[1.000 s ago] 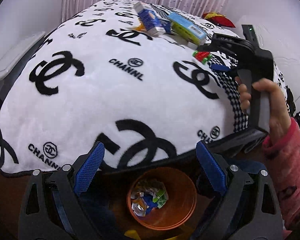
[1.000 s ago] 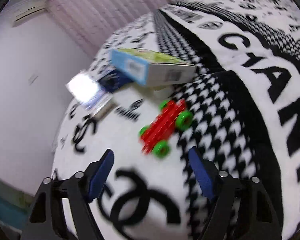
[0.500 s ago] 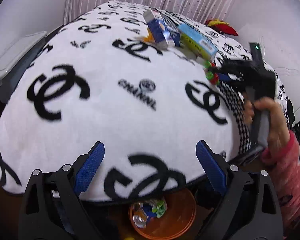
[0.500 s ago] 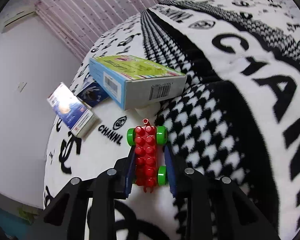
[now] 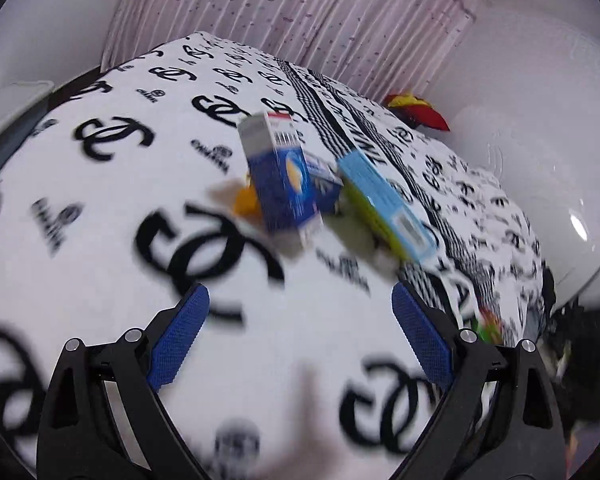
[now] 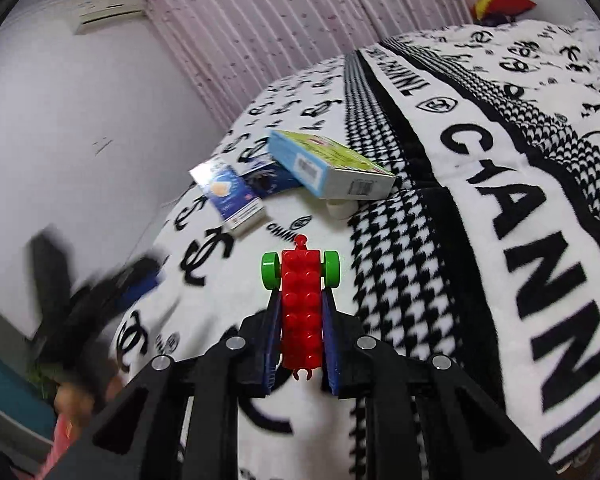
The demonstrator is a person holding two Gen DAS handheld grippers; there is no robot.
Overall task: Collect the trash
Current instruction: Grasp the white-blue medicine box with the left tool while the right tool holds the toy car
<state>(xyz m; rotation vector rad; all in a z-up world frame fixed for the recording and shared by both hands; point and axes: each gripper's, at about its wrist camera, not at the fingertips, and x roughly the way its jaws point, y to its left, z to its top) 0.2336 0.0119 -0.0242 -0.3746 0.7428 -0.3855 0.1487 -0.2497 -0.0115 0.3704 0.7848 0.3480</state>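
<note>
Each gripper (image 5: 300, 336) (image 6: 302, 320) is built of black plastic arms fastened with silver screws, the fingers faced with blue textured pads (image 5: 180, 340). A pinkish-red patterned sleeve (image 6: 58, 444) is worn.

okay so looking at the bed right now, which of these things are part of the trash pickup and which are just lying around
Part of the pickup: red toy car, clamped in the right gripper; blue carton; light blue box; open left gripper.

Lying about: patterned blanket; red and yellow cushion; curtain.
</note>
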